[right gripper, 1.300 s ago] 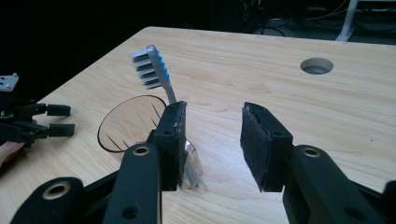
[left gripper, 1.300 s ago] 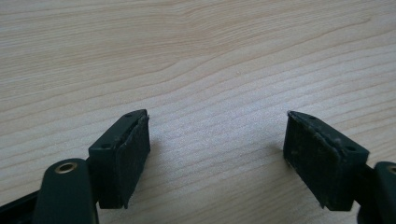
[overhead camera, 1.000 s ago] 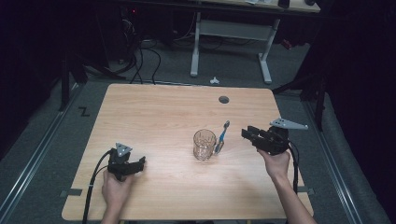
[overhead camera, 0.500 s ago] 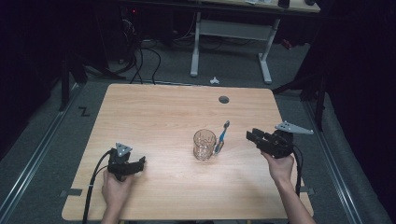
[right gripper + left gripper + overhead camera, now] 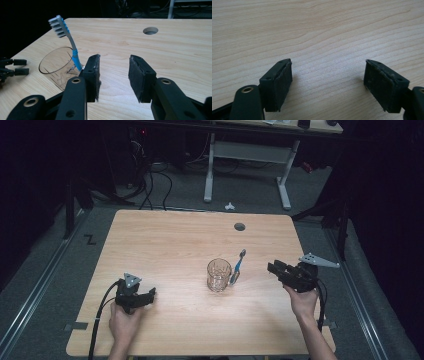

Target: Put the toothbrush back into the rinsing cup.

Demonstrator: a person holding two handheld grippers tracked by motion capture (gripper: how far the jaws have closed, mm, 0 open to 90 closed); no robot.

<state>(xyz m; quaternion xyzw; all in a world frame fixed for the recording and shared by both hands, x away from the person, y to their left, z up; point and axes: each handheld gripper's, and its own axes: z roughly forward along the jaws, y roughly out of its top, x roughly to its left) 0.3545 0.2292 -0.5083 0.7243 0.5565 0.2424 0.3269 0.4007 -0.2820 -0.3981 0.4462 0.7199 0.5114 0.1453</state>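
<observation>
Toothbrush [image 5: 238, 266], blue and grey, stands tilted in a clear glass [image 5: 219, 275] near the middle of the wooden desk [image 5: 170, 245], bristles up. Right claw [image 5: 274, 268] sits just beside the glass, released and holding nothing. Left claw [image 5: 148, 295] rests well apart, near the desk's front edge, also released.

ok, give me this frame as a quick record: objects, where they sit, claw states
table: light wood top, round hole near the far edge
glass: clear tumbler, upright, about mid-table
toothbrush: blue and white, standing in the glass, bristle head up, leaning over the rim toward the right claw's side
left claw: low at the table's near left, jaws wide apart, bare wood between them
right claw: to the right of the glass, pointing toward it, jaws apart, holding nothing
contact: neither claw touches the glass or toothbrush
</observation>
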